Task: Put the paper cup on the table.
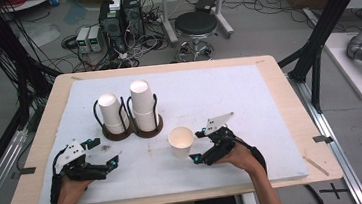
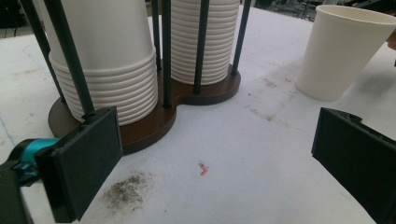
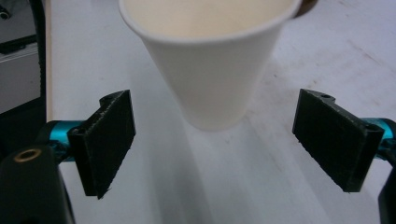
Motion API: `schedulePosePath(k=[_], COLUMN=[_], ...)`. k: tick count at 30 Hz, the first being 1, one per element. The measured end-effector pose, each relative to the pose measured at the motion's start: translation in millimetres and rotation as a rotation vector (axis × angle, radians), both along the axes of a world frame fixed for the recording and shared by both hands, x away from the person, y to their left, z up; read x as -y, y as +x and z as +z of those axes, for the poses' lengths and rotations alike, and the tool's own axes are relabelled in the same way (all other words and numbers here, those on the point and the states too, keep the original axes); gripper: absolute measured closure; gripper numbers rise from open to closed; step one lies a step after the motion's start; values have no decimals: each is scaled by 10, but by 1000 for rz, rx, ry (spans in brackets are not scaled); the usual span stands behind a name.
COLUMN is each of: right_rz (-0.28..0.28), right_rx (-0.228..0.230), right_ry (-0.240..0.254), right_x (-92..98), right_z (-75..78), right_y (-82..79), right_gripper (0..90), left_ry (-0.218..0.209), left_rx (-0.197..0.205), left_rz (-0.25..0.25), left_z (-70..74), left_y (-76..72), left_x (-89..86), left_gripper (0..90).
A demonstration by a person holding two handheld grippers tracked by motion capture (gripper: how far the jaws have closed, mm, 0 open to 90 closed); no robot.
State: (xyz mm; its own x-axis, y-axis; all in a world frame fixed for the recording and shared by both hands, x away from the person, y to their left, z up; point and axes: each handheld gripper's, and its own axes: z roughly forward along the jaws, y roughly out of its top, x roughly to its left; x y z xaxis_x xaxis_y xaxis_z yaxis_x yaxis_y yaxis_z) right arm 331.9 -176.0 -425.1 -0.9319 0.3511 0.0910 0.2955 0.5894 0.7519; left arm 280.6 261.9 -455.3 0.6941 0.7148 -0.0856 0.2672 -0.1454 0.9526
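Standing free on the white-padded table (image 1: 271, 123), the single white paper cup (image 1: 181, 141) lets me line up my right tongs (image 1: 199, 148), spread open; left tongs (image 1: 110, 165) gape empty.

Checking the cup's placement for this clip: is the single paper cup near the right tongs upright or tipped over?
Upright. The paper cup stands on its base on the white mat, open mouth up, apart from the right tongs.

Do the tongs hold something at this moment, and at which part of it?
Nothing is held. The right tongs are open, with the single paper cup standing free just ahead of them. The left tongs are open too, near the cup holder.
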Motion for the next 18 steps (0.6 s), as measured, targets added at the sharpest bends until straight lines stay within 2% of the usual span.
schedulePosePath(k=[7,12,15,18], right_rz=[-71,-98,-130,-187], right_rx=[-3,3,7,30], right_ry=[26,51,76,118], right_x=[304,491,608,729], right_z=[-13,-25,-61,-106], right_y=[-20,-47,-60,-65], right_gripper=[136,137,137,138], left_ry=[1,0,2,5], left_rx=[3,0,6,11], left_rz=[0,2,5,15], left_z=[0,0,0,1], left_y=[-2,-1,-3,-13], left_x=[-1,-1,-2,4], left_gripper=[17,17,17,17])
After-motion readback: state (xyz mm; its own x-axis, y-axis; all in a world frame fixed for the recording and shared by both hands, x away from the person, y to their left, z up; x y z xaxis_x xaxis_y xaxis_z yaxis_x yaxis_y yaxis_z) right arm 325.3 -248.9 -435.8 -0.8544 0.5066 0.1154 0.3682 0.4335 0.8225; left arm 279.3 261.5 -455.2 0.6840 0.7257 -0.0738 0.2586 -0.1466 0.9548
